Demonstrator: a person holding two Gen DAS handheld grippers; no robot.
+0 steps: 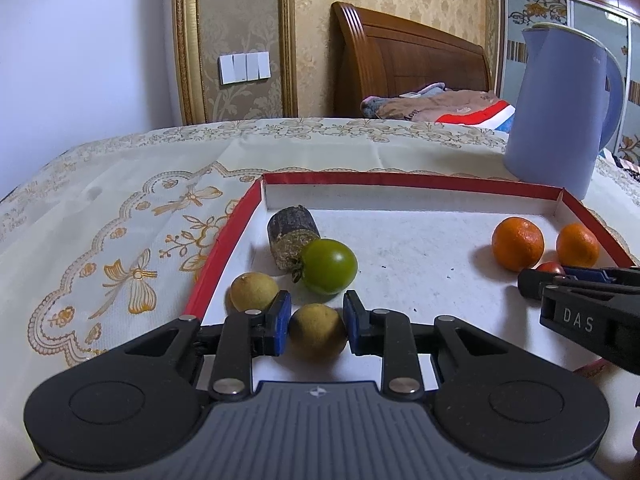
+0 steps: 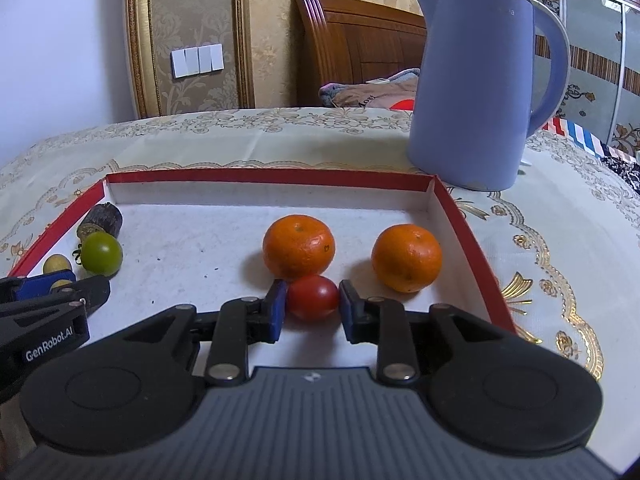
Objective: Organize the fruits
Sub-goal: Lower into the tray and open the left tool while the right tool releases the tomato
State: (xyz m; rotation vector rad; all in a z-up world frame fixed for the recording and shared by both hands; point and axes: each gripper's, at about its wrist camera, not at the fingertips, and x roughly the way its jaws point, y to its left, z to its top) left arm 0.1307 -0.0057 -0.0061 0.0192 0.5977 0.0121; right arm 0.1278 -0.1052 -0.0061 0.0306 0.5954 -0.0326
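Left gripper [image 1: 316,322] clamps small round tan-yellow fruit [image 1: 317,332], tray's near-left corner; right gripper [image 2: 313,306] clamps small red tomato [image 2: 313,298], near-right. Both light, soft-skinned, squashable; pinch gently across widest middle.

Red-rimmed tray [image 2: 460,216] — orange mandarins [image 2: 298,245], green tomato [image 1: 329,266], lavender kettle [image 2: 476,84].

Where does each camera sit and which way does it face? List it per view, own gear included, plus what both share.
Left wrist: on the left gripper, looking forward and down at the yellow fruit it clamps; the right gripper shows at right.
Right wrist: on the right gripper, aimed at the red tomato it clamps; the left gripper shows at left.
Shared: red-rimmed tray, two oranges, green tomato, blue kettle.
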